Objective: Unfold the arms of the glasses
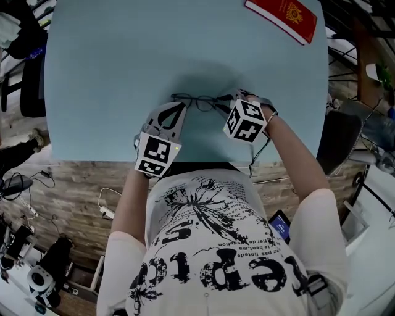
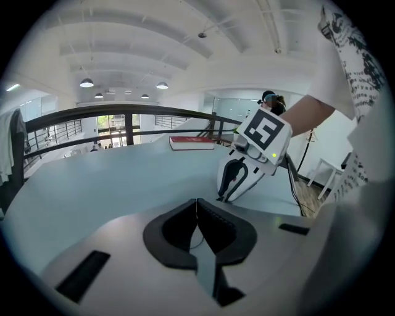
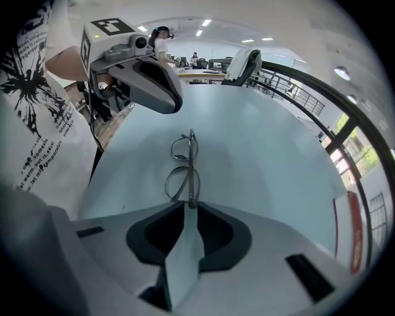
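The glasses [image 3: 184,165] lie on the light blue table [image 1: 105,68] near its front edge, stretched end to end between the two grippers. The arms appear folded flat against the frame, so unfolding is judged not yet done.

The right gripper [image 3: 187,208] points steeply down at one end of the frame with its jaws partly apart. The frame end sits at the jaw tips, but the pads do not press on it. This stance suits closing on an arm.

The left gripper [image 2: 197,207] has its jaws closed together at the opposite end, probably to steady the frame. A thin wire shows behind its tips, but a pinch cannot be confirmed.

A red book [image 1: 282,18] lies well apart at the far corner.
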Motion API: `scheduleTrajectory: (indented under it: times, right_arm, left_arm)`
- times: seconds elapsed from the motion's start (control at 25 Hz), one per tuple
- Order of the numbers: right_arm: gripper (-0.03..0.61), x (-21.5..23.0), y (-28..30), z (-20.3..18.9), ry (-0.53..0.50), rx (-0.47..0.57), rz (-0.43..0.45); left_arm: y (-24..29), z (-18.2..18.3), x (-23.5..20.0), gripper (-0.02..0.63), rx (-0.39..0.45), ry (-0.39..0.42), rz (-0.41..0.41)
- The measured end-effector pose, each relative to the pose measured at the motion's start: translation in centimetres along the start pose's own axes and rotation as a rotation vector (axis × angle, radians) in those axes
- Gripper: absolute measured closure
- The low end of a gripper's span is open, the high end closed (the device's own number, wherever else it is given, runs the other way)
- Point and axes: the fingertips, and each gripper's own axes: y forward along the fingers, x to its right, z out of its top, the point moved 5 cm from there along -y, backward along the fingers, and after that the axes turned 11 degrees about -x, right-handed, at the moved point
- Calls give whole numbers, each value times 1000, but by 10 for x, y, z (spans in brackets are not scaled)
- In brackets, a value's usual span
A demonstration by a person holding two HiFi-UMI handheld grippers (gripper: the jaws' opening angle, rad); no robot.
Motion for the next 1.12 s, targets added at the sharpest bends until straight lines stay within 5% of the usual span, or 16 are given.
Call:
scheduleTrajectory:
  times: [0.24,0.4,0.56,0.84,1.12]
  right_arm:
    - [543,0,5,5,-85,-36,27]
    - [545,2,4,8,-101,-46,24]
    - [546,2,4,10,-94,-48,29]
    - [546,-1,6,7,-110,-53,38]
    - [546,-3,3,4,-109,-57,53]
  left_arm:
    - [12,-6,-2,595,-53,26,-8]
    - [21,0,-7,592,-120,116,-34]
    - [34,11,-8,561,-234,296,-77]
    - [58,10,17,518,-467,728,-207]
    - [73,11,32,537,-528,956,-243]
